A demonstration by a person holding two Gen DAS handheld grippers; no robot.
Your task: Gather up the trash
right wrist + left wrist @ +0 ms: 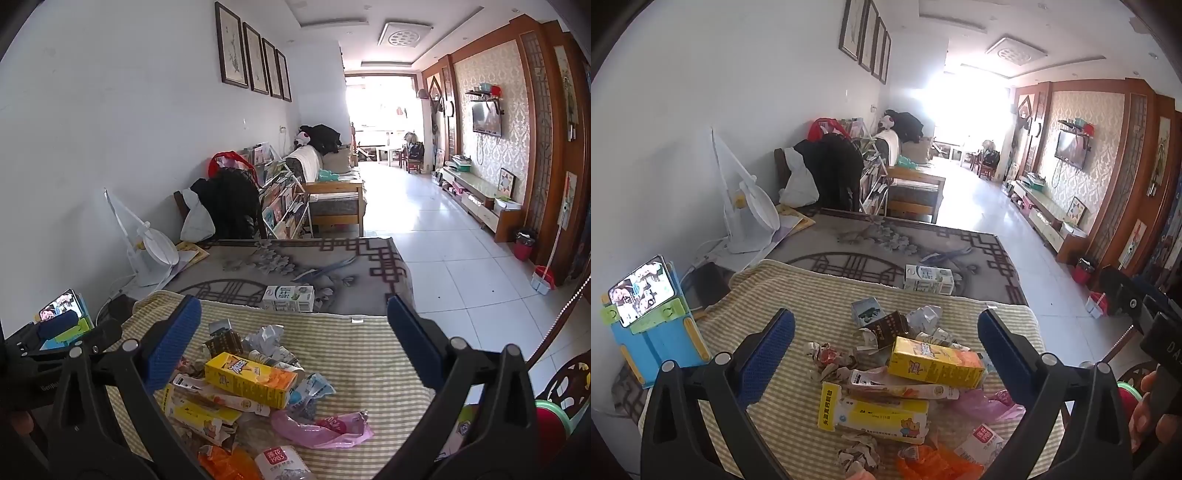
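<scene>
Both grippers hover over the trash pile on the striped cloth (820, 295): left gripper (886, 350) jaws wide open and empty, right gripper (293, 339) jaws wide open and empty. Landmark is the yellow carton (936, 362), lying atop the pile; just in front of it lie a flattened yellow-and-white box (873, 413) and a pink plastic bag (321, 430), behind it crumpled paper (925, 317) and a dark wrapper (888, 326). Well behind it, past the cloth edge on the grey rug (886, 240), lies a white milk carton (929, 278).
</scene>
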